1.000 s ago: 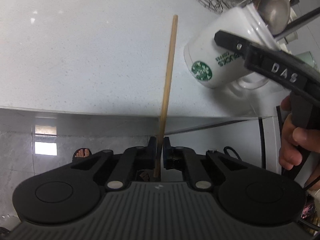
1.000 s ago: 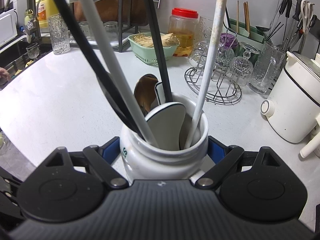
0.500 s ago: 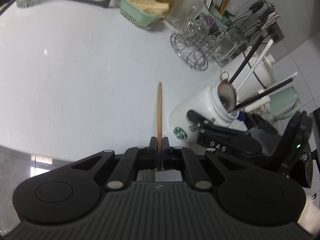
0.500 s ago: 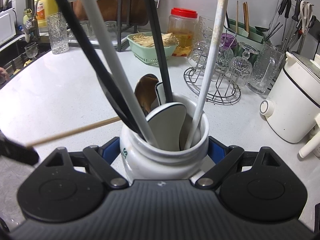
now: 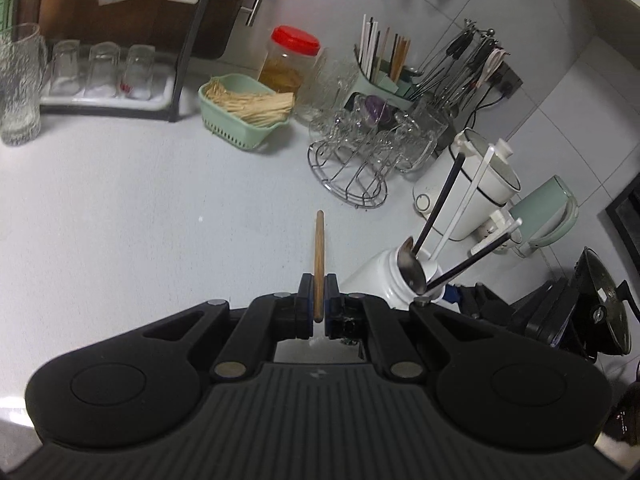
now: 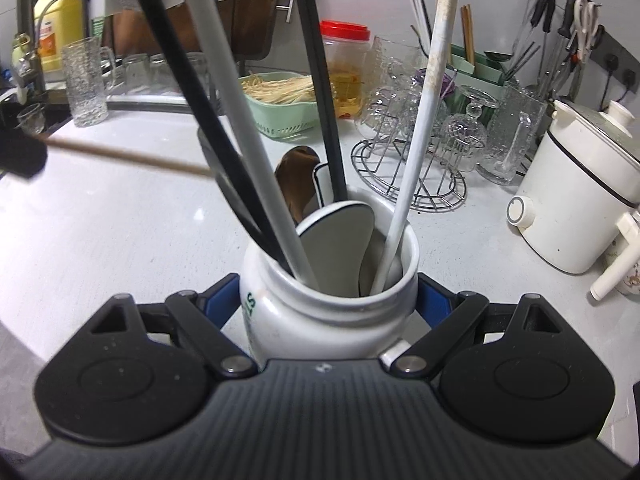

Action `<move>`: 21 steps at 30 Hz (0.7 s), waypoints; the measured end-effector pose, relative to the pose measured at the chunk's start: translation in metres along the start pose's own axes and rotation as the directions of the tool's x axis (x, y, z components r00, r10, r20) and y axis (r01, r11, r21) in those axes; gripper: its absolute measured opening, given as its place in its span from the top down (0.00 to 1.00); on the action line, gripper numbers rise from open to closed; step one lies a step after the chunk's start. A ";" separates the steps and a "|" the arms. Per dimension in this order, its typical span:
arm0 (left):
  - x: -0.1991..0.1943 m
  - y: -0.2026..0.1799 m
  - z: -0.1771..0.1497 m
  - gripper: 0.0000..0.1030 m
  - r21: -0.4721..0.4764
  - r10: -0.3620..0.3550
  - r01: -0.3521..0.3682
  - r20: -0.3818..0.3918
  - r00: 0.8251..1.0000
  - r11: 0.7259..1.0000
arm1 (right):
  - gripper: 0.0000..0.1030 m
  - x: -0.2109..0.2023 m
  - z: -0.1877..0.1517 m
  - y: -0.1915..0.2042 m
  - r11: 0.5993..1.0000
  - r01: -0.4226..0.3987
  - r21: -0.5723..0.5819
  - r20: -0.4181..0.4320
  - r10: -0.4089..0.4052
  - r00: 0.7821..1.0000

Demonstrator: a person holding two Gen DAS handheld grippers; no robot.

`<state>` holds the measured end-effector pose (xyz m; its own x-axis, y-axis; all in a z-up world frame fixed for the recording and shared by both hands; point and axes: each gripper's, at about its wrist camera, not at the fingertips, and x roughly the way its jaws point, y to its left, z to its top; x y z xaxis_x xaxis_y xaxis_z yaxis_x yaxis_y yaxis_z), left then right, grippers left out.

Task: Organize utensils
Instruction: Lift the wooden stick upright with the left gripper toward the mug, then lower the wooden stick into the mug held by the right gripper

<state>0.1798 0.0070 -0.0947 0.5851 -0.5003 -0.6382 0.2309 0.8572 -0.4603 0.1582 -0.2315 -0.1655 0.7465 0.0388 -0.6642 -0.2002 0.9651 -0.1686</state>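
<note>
The wooden chopstick (image 5: 319,264) is clamped between the closed jaws of the left gripper (image 5: 319,300) and sticks out forward from them, above the counter (image 5: 120,220) and to the left of the white jar (image 6: 320,312). The right gripper (image 6: 328,300) has its jaws pressed on both sides of this jar, which already holds several long utensils. I think the chopstick should be tipped point-down over the free part of the jar mouth and released only once inside, while the right gripper steadies the jar.
</note>
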 end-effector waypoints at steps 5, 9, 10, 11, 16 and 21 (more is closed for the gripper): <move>-0.010 0.001 0.018 0.95 0.031 -0.039 0.040 -0.029 0.999 0.999 | 0.10 -0.001 0.001 0.005 0.999 0.031 0.023 -0.005 -0.030 1.000; -0.027 -0.002 0.034 0.95 0.047 -0.074 0.078 -0.078 0.994 0.996 | 0.10 0.000 0.000 0.006 0.999 0.031 0.017 -0.006 -0.031 0.999; -0.033 -0.003 0.039 0.95 0.056 -0.080 0.085 -0.086 0.993 0.995 | 0.10 0.000 0.001 0.005 1.000 0.028 0.012 -0.006 -0.028 1.000; -0.039 -0.005 0.044 0.95 0.063 -0.085 0.091 -0.096 0.992 0.994 | 0.10 0.000 0.001 0.005 1.000 0.023 0.007 -0.006 -0.023 1.000; -0.057 -0.017 0.073 0.95 0.118 -0.105 0.125 -0.159 0.982 0.985 | 0.10 0.003 0.001 0.002 1.000 -0.003 -0.018 0.002 0.003 1.000; -0.072 -0.042 0.100 0.95 0.184 -0.096 0.141 -0.233 0.968 0.973 | 0.09 0.005 0.002 -0.002 0.999 -0.029 -0.043 0.009 0.030 1.000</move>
<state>0.2061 0.0196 0.0324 0.3630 -0.5951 -0.7170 0.4498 0.7858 -0.4245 0.1637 -0.2327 -0.1677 0.7460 0.0697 -0.6623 -0.2490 0.9515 -0.1804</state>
